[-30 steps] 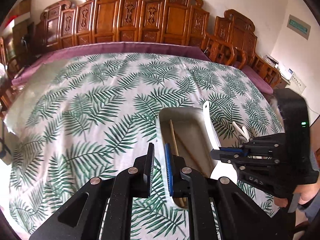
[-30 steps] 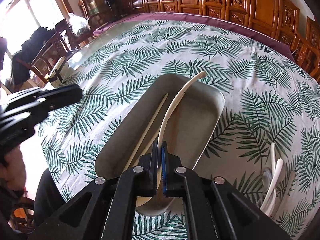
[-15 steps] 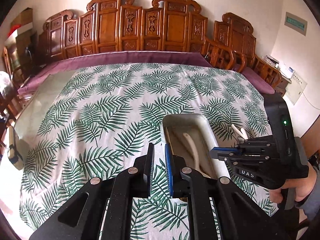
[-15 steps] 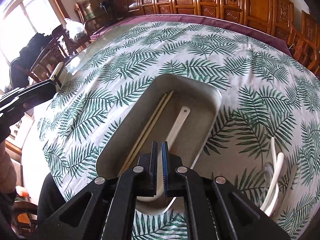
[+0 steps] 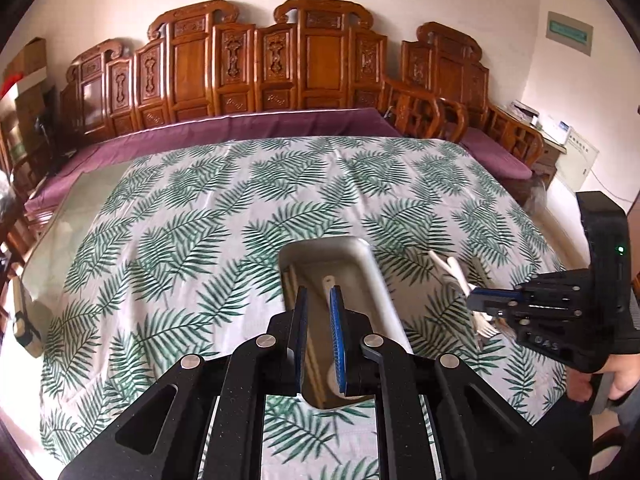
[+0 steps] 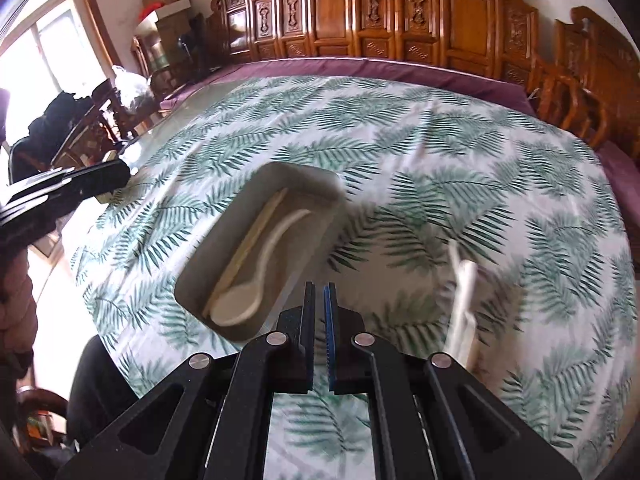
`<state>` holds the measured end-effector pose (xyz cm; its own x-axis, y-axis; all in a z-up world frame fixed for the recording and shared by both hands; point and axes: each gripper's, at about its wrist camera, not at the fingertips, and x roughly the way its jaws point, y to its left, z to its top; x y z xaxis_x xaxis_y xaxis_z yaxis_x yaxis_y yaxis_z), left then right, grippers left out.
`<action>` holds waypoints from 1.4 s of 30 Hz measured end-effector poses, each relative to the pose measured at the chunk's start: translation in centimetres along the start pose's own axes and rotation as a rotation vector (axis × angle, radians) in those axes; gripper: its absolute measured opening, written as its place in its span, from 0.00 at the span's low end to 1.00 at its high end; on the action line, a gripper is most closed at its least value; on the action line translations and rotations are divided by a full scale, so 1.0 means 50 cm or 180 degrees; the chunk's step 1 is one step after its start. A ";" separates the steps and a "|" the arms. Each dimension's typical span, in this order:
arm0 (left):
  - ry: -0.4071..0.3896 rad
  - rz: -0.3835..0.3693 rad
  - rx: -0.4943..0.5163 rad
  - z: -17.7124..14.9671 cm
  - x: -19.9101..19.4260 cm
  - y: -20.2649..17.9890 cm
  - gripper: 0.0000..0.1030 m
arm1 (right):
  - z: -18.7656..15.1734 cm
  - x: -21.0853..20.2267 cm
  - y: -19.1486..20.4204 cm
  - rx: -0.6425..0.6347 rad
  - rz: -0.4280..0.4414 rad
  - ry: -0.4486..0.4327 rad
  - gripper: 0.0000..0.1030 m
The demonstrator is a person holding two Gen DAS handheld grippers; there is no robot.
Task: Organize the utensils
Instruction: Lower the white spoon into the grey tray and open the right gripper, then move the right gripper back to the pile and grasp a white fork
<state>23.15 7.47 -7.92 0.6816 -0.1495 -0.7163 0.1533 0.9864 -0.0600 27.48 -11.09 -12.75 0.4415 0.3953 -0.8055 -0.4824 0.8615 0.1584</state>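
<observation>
Here, a shallow grey rectangular tray (image 6: 320, 184) sits on a desk (image 6: 460, 152) under a palm-leaf cloth, already holding a white curved plastic spoon (image 6: 256, 284) and a pair of pale wooden chopsticks (image 6: 256, 236) lying side by side. Just right of the tray, loose white plastic cutlery (image 5: 460, 276), blurred, waits on the cloth. The right gripper (image 6: 319, 320) hangs between tray and cutlery, jaws together and empty; the left gripper (image 5: 319, 320), above the tray's near end, is all but closed on nothing. The pieces look light, stiff and slick, probably best pinched mid-handle, where they are narrow and flat.
</observation>
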 end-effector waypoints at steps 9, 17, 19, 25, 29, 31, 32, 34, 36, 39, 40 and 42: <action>0.0080 -0.0131 0.0105 -0.010 0.023 -0.079 0.10 | -0.079 -0.074 -0.104 0.0138 -0.0316 -0.0034 0.06; 0.0219 -0.0280 0.0249 -0.024 0.067 -0.161 0.15 | -0.140 -0.092 -0.166 0.0343 -0.0395 0.0020 0.08; 0.0262 -0.0321 0.0285 -0.026 0.081 -0.183 0.16 | -0.154 -0.092 -0.174 0.0372 -0.0398 0.0031 0.08; 0.0355 -0.0385 0.0349 -0.037 0.103 -0.223 0.16 | -0.172 -0.073 -0.188 0.0428 -0.0366 0.0090 0.10; 0.0432 -0.0398 0.0389 -0.049 0.120 -0.240 0.16 | -0.164 -0.043 -0.188 0.0433 -0.0306 0.0122 0.15; 0.0472 -0.0403 0.0403 -0.055 0.128 -0.246 0.16 | -0.153 -0.030 -0.188 0.0430 -0.0282 0.0126 0.15; 0.0483 -0.0408 0.0406 -0.057 0.131 -0.247 0.16 | -0.144 -0.021 -0.188 0.0425 -0.0275 0.0123 0.15; 0.0502 -0.0412 0.0414 -0.061 0.134 -0.248 0.16 | -0.126 -0.008 -0.188 0.0397 -0.0266 0.0119 0.15; 0.0517 -0.0413 0.0408 -0.064 0.136 -0.248 0.16 | -0.105 0.008 -0.194 0.0388 -0.0271 0.0136 0.15; 0.0535 -0.0412 0.0398 -0.065 0.144 -0.248 0.16 | -0.073 0.043 -0.215 0.0410 -0.0262 0.0217 0.15; 0.0543 -0.0411 0.0395 -0.066 0.148 -0.247 0.16 | -0.067 0.052 -0.219 0.0402 -0.0267 0.0244 0.15; 0.0556 -0.0404 0.0391 -0.068 0.155 -0.248 0.16 | -0.053 0.079 -0.227 0.0329 -0.0303 0.0352 0.15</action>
<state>24.09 -5.65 -15.09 0.5188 -0.2469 -0.8185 0.3228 0.9431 -0.0799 32.71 -20.16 -19.24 0.3927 0.2778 -0.8767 -0.3594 0.9238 0.1318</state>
